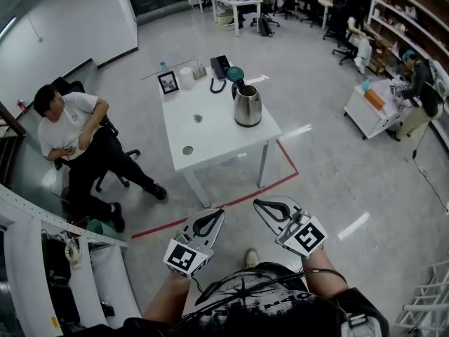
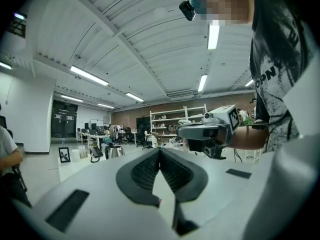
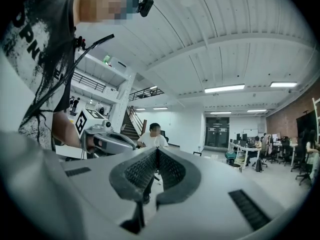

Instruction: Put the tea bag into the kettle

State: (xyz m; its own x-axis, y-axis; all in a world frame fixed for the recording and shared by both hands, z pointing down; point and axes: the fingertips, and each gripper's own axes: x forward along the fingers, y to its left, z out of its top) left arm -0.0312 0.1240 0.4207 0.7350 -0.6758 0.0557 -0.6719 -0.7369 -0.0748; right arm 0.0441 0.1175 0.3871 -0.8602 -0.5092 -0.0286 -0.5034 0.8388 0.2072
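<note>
A white rectangular bench (image 1: 210, 135) on thin metal legs stands on the grey polished floor (image 1: 316, 160). At its far right edge sits a stainless steel kettle (image 1: 248, 105) with its teal lid tipped open. Along the far end stand a black desk telephone (image 1: 220, 67), a white cylinder (image 1: 186, 78) and a black-framed picture (image 1: 168, 82). Near the middle lies a small greyish object (image 1: 198, 118), too small to identify. A round grey disc (image 1: 187, 149) lies nearer the front.

The small grey item (image 1: 198, 118) left of the kettle (image 1: 248, 106) on the table (image 1: 217, 142) is too tiny to identify.
</note>
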